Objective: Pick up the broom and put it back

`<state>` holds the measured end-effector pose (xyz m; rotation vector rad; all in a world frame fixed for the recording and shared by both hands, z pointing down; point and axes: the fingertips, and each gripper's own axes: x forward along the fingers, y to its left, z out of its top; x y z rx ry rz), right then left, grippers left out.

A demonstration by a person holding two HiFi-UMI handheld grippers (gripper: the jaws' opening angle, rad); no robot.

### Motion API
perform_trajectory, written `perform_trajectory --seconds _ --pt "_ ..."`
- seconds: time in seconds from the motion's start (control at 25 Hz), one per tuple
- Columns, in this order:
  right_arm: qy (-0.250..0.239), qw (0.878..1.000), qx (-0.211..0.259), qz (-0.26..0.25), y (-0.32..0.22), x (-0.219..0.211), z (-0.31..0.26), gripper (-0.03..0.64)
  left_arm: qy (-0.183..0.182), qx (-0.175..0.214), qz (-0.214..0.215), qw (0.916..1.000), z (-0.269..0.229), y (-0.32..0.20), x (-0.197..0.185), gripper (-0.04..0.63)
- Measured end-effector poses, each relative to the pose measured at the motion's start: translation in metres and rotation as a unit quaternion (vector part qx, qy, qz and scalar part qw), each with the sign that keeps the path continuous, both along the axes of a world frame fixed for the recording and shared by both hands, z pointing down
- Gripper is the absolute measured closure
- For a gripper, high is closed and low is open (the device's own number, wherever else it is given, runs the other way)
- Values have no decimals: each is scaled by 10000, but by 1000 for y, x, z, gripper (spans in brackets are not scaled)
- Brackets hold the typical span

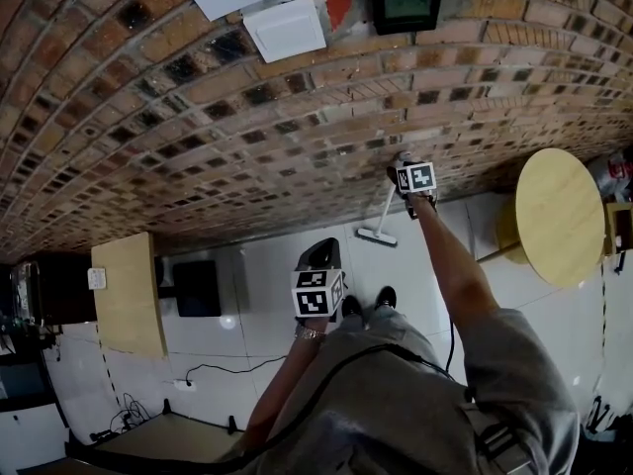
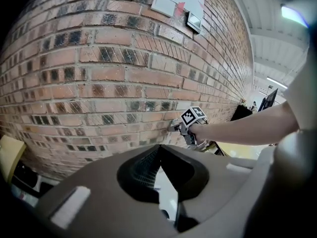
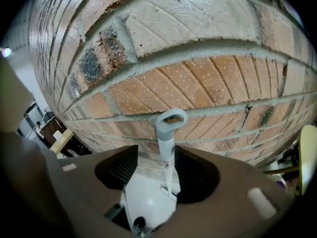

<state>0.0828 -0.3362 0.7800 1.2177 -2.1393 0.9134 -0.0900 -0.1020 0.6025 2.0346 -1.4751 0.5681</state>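
A white broom (image 1: 386,211) leans upright against the brick wall (image 1: 198,137), its head (image 1: 376,236) on the white floor. In the right gripper view its grey handle with a loop at the top (image 3: 171,120) stands between the wide-apart jaws, and neither pad presses on it. My right gripper (image 1: 403,161) is open around the handle's top, close to the wall; it also shows in the left gripper view (image 2: 181,125). My left gripper (image 1: 323,248) hangs lower and further from the wall, near the person's body. Its pads (image 2: 141,165) meet at the tips with nothing between them.
A round wooden table (image 1: 559,216) stands to the right of the broom. At the left are a wooden panel (image 1: 129,295) and a black box (image 1: 198,287), with cables (image 1: 213,369) on the floor. The person's shoes (image 1: 368,303) are just behind the broom head.
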Motion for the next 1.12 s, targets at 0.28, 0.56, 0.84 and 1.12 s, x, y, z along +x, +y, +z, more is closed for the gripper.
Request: perform_trajectory --seconds 0.28,0.56,0.84,1.12 --pt "104 9996 241 41 -8 -3 -6 531 31 -42 -108 9999 5 -2 -10 595" --pt "304 9993 176 -114 -10 -23 -7 422 32 -27 -42 10000 4 -9 -6 595" --pt "390 9992 59 -107 -10 -22 -7 399 43 28 23 10000 1 -15 -2 595" --pt "305 9993 79 183 3 -3 -15 399 66 121 116 9998 -5 -20 3 595"
